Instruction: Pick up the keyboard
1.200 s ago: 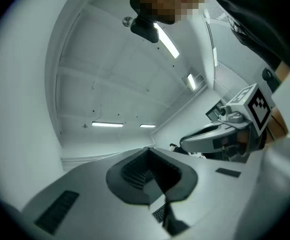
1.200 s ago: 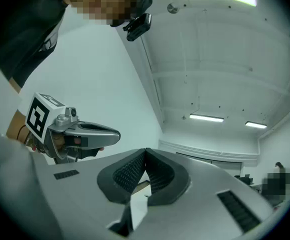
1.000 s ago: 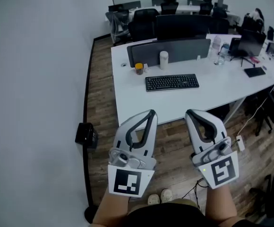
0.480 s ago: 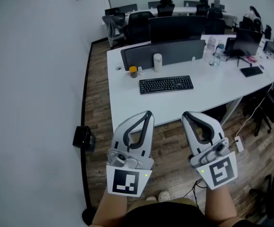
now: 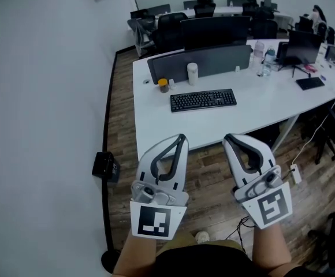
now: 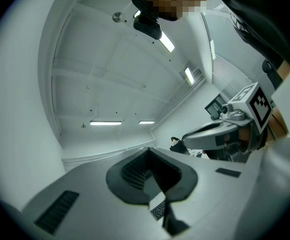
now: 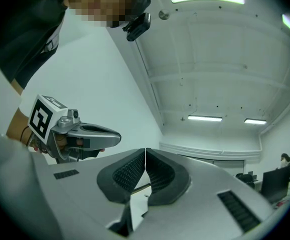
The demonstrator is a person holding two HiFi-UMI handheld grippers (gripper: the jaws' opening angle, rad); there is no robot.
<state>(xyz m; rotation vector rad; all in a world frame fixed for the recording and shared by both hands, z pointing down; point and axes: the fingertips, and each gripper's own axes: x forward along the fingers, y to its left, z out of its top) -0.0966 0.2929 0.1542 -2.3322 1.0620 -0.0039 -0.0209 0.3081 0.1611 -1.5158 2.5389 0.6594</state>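
Office desk (image 5: 156,126) stands ahead of the left gripper (image 5: 182,138) and right gripper (image 5: 230,138), both with jaws together and empty; the keyboard (image 5: 203,100) lies on it, well beyond their tips. Stiff, light and long by its look, it likely wants 1 gripper at each short end.

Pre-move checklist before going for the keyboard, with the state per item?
1. Keyboard in view, flat on the white desk: ok.
2. Room around it: the orange-lidded jar and white cylinder stand behind it, apart from it: ok.
3. Left gripper open for a grasp: not ok, jaws are shut with nothing between them.
4. Right gripper open for a grasp: not ok, it is also shut and empty.
5. Grippers at the keyboard: not ok, both are held short of it and touch nothing.
6. Keyboard cable free: cannot tell.
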